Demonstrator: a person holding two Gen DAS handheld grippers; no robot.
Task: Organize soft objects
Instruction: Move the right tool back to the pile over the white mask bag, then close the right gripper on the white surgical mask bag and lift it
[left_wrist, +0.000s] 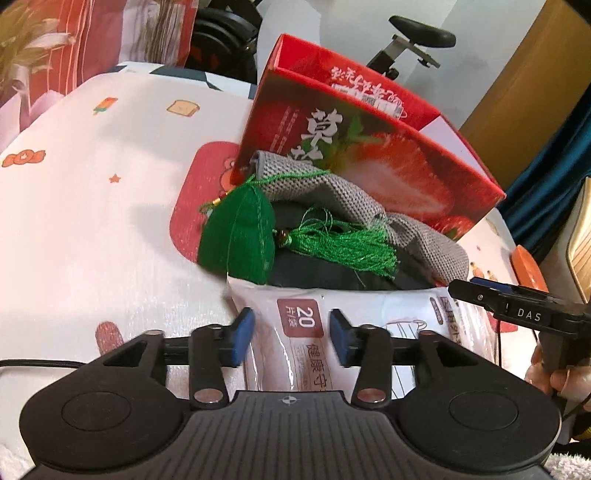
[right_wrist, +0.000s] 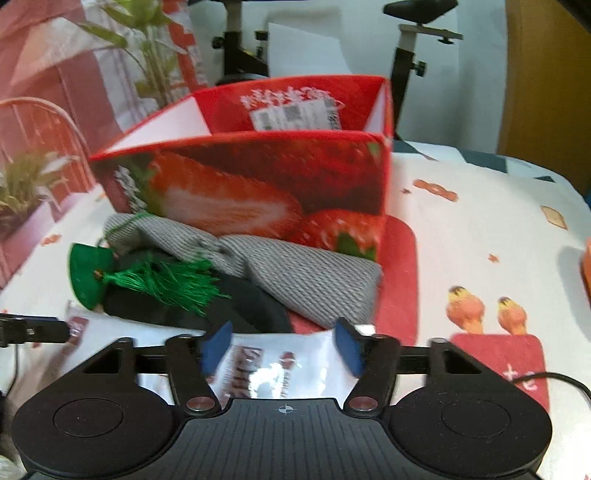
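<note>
A white plastic packet (left_wrist: 295, 332) lies nearest me on the bed; it also shows in the right wrist view (right_wrist: 273, 365). Behind it lie a dark cloth (left_wrist: 325, 269), a green pouch with a tassel (left_wrist: 240, 236) and a grey knitted cloth (left_wrist: 332, 192), all against an open red strawberry box (left_wrist: 388, 158). The same pile (right_wrist: 295, 273) and box (right_wrist: 258, 177) show in the right wrist view. My left gripper (left_wrist: 291, 334) is open with its pads either side of the packet. My right gripper (right_wrist: 282, 349) is open over the packet's other end.
A white printed bed sheet (left_wrist: 92, 221) covers the surface. An orange object (right_wrist: 585, 266) sits at the right edge. An exercise bike (right_wrist: 413, 44) and a red printed bag (left_wrist: 110, 37) stand behind the bed. A black cable (right_wrist: 554, 380) trails at the right.
</note>
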